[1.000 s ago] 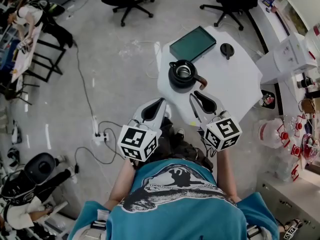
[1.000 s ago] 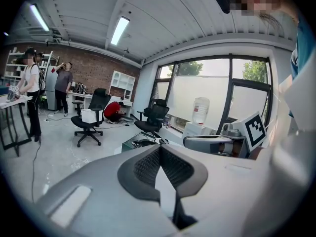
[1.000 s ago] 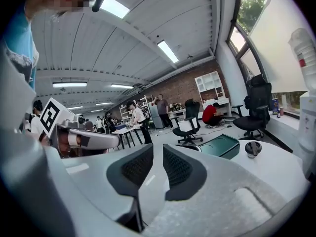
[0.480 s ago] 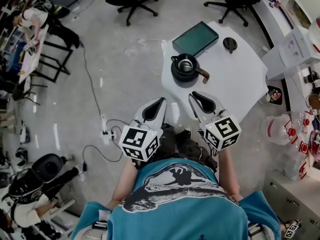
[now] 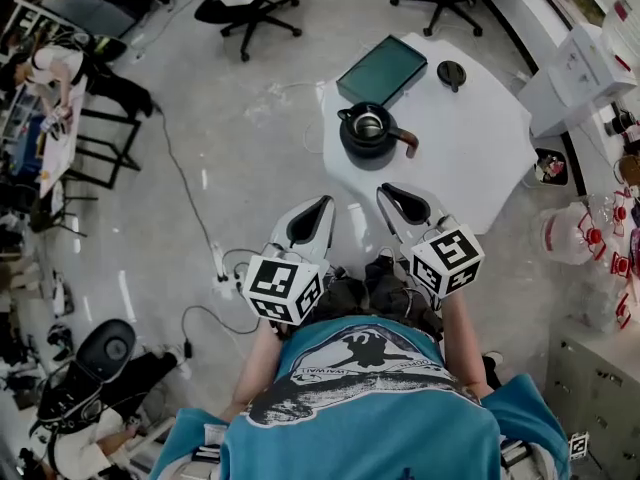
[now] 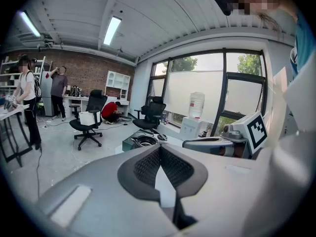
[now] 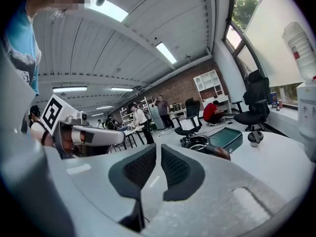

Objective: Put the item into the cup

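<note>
A black cup (image 5: 368,133) with a brown handle and a shiny inside stands near the left edge of the white table (image 5: 470,158). A small black round item (image 5: 451,72) lies at the table's far side. My left gripper (image 5: 324,204) is held over the floor short of the table, shut and empty. My right gripper (image 5: 385,192) hovers at the table's near edge, also shut with nothing in it. In the left gripper view the left gripper (image 6: 159,148) points towards the cup (image 6: 146,140). From the right gripper (image 7: 158,146) the cup (image 7: 197,143) lies just ahead.
A dark green flat box (image 5: 383,69) lies on the table behind the cup. Office chairs (image 5: 240,3) stand farther off. A power strip with cables (image 5: 222,266) lies on the floor to the left. A person (image 5: 45,68) stands by a bench at far left.
Both grippers keep the same pose, side by side. The view has shifted, so the table and cup sit a little higher and farther from the grippers.
</note>
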A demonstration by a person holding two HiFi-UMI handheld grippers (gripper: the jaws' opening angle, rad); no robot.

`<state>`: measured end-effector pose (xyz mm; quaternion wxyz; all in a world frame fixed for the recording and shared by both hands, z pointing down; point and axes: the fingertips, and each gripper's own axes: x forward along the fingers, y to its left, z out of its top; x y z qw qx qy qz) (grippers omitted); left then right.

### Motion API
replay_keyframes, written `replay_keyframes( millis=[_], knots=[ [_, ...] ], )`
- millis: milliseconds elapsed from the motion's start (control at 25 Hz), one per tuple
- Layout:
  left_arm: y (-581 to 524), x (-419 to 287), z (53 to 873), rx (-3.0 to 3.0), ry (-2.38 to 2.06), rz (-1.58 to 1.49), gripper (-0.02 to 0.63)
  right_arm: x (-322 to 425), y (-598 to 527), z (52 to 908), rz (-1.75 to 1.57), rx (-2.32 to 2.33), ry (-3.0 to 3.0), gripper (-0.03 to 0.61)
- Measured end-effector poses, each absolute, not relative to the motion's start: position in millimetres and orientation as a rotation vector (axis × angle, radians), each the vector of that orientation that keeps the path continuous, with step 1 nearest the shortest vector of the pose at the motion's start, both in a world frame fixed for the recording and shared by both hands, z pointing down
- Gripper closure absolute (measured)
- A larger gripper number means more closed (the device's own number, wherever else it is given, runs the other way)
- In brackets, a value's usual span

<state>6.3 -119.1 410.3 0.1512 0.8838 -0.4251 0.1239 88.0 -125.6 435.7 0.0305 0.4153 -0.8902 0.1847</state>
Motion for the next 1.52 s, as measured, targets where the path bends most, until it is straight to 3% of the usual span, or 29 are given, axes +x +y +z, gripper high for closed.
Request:
replay_keyframes(
  millis=[240,1520],
  knots=[
    [-109,-12,410,2.554,-1.181,0.35,0.595,71,-115,438,0.634,1.322,-2.718,0.583],
    [-43,-80,415,2.624,-1.036,0.246,0.595,-18,-44,438,0.592,1.329,-2.695,0.58]
  ],
)
